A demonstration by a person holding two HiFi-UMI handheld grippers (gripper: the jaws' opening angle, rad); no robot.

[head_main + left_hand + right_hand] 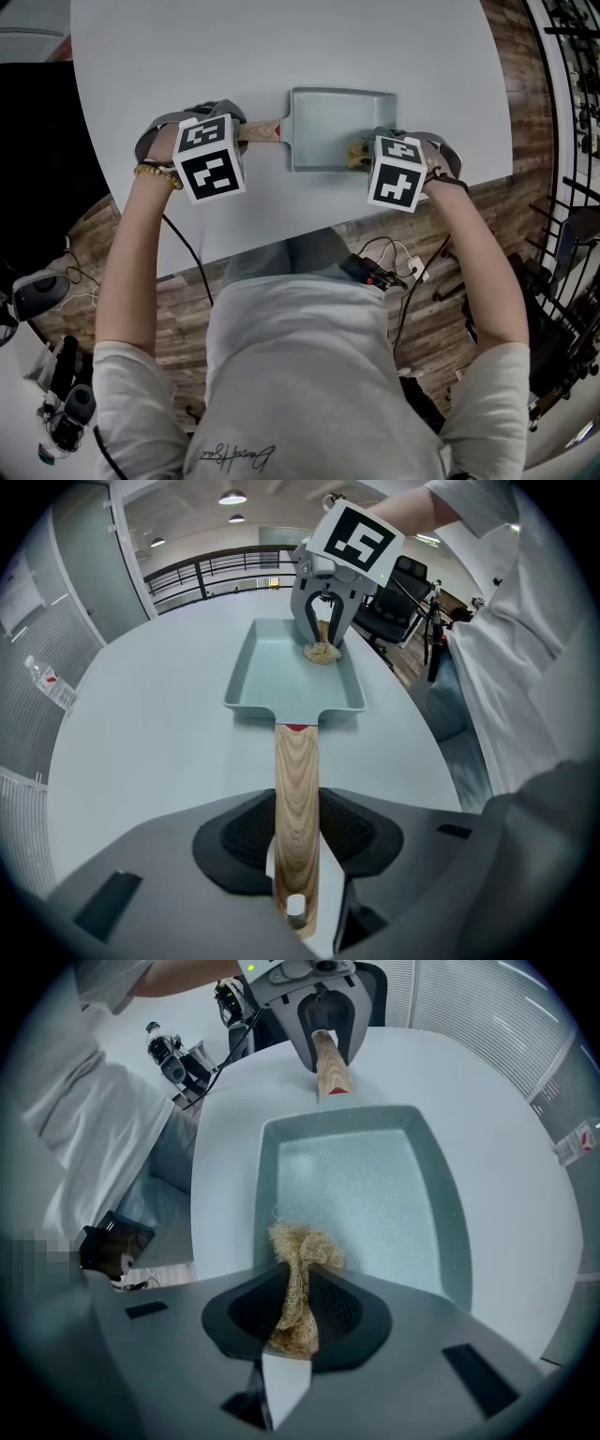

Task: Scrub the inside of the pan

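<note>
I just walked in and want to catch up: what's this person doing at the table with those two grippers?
A person is set to scrub a pale green rectangular pan on the grey table. The left gripper is clamped on the pan's wooden handle, steadying it. The right gripper grips a tan fibrous scrubber, which is down on the pan's floor in the near corner farthest from the handle.

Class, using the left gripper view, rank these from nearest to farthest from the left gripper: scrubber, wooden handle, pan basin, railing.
1. wooden handle, clamped between its jaws.
2. pan basin, mid-table, just past the handle.
3. scrubber, at the basin's far end, right side.
4. railing, beyond the table, in the background.
</note>
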